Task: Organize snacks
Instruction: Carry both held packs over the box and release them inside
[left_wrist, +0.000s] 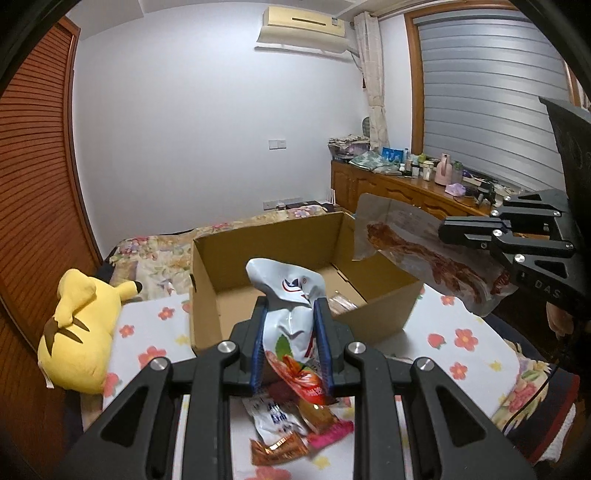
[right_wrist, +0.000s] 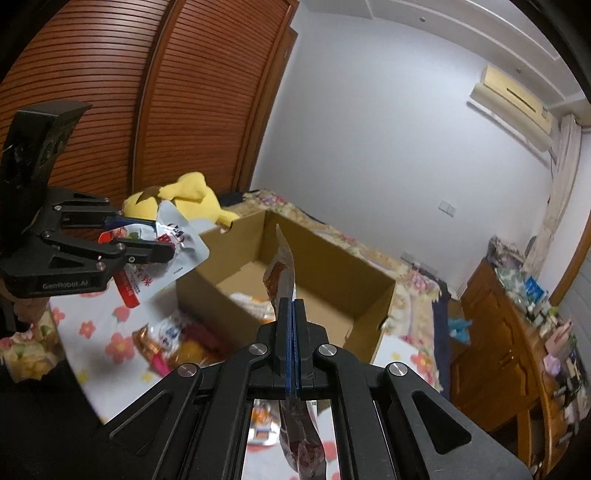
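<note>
An open cardboard box (left_wrist: 229, 266) stands on the flowered cloth; it also shows in the right wrist view (right_wrist: 332, 258), with a few snack packs on its floor. My left gripper (left_wrist: 290, 306) is shut on a white snack bag (left_wrist: 291, 325) with red print, held just before the box's near wall; the bag also shows in the right wrist view (right_wrist: 173, 243). My right gripper (right_wrist: 291, 306) is shut on a clear pack of dried meat (right_wrist: 282, 273), held edge-on over the box; in the left wrist view the pack (left_wrist: 424, 254) hangs over the box's right wall.
Several loose snack packs (left_wrist: 295, 428) lie on the cloth in front of the box. A yellow plush toy (left_wrist: 81, 325) lies left of the box. A wooden cabinet (left_wrist: 399, 188) with bottles stands at the right; a slatted wooden door (right_wrist: 147, 92) stands on the left.
</note>
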